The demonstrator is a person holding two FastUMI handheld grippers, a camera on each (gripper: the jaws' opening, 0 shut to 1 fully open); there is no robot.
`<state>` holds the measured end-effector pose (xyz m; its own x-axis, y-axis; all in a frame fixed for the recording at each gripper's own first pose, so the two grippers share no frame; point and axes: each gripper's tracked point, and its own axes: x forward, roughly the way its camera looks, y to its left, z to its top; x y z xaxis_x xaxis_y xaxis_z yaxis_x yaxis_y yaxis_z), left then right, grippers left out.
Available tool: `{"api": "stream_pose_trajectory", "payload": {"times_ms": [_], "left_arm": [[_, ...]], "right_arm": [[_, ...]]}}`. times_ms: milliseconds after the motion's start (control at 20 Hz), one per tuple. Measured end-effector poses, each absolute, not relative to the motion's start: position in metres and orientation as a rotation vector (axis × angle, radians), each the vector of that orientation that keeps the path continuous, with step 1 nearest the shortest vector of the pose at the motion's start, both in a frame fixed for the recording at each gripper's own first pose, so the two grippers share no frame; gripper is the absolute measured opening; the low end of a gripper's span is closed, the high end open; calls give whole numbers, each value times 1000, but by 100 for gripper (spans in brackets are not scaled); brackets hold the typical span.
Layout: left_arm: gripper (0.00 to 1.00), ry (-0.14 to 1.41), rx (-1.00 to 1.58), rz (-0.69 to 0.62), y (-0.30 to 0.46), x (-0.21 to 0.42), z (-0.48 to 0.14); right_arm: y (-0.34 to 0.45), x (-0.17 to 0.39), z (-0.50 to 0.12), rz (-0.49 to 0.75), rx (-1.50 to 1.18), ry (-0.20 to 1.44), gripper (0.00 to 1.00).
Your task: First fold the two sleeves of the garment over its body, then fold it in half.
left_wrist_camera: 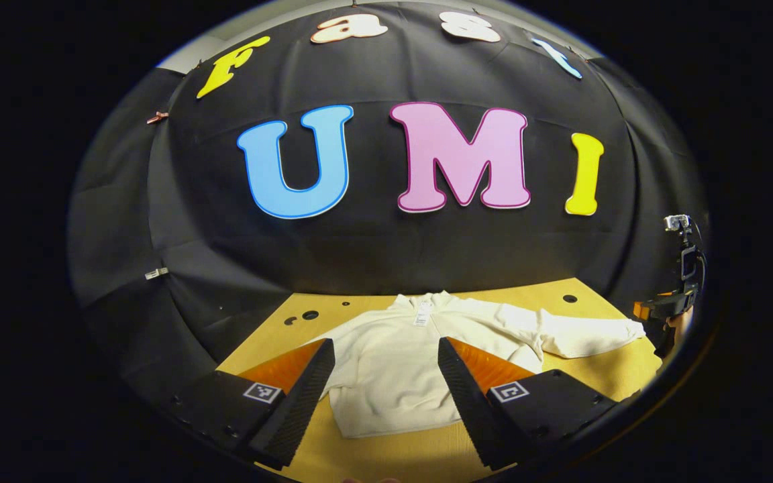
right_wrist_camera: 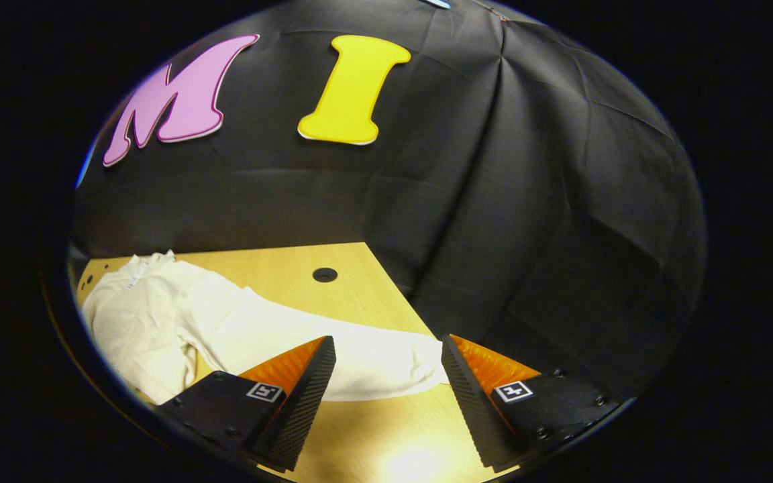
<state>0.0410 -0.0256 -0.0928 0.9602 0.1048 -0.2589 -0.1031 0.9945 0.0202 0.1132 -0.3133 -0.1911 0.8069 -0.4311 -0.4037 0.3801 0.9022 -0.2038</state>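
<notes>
Left gripper view: left hand-held gripper (left_wrist_camera: 386, 376), jaws spread, empty — cream garment (left_wrist_camera: 393, 376) flat on the counter (left_wrist_camera: 581, 376) just ahead. Right hand-held gripper (right_wrist_camera: 386, 376), likewise agape; sleeve (right_wrist_camera: 359, 359) lies across its front, cuff nearest. Soft, light, floppy — pinch at cuff. Counter holes (right_wrist_camera: 325, 274) beyond; nothing obstructs.

- One cream garment (left_wrist_camera: 393, 362) lies spread on the one wooden tabletop (left_wrist_camera: 581, 376) before me.
- Of its two sleeves, I can count one sleeve (right_wrist_camera: 333, 349) stretched out to the side.
- Two grippers: my left gripper (left_wrist_camera: 386, 376) and right gripper (right_wrist_camera: 388, 376), each with two fingers set apart.
- Round holes in the tabletop: I count four from the left gripper view.
</notes>
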Motion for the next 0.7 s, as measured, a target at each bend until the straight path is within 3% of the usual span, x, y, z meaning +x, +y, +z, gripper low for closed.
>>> {"api": "stream_pose_trajectory", "payload": {"times_ms": [700], "left_arm": [[98,345,31,140,-28,39,-122]], "right_arm": [[-377,132,-290,-410,-172,707,98]]}}
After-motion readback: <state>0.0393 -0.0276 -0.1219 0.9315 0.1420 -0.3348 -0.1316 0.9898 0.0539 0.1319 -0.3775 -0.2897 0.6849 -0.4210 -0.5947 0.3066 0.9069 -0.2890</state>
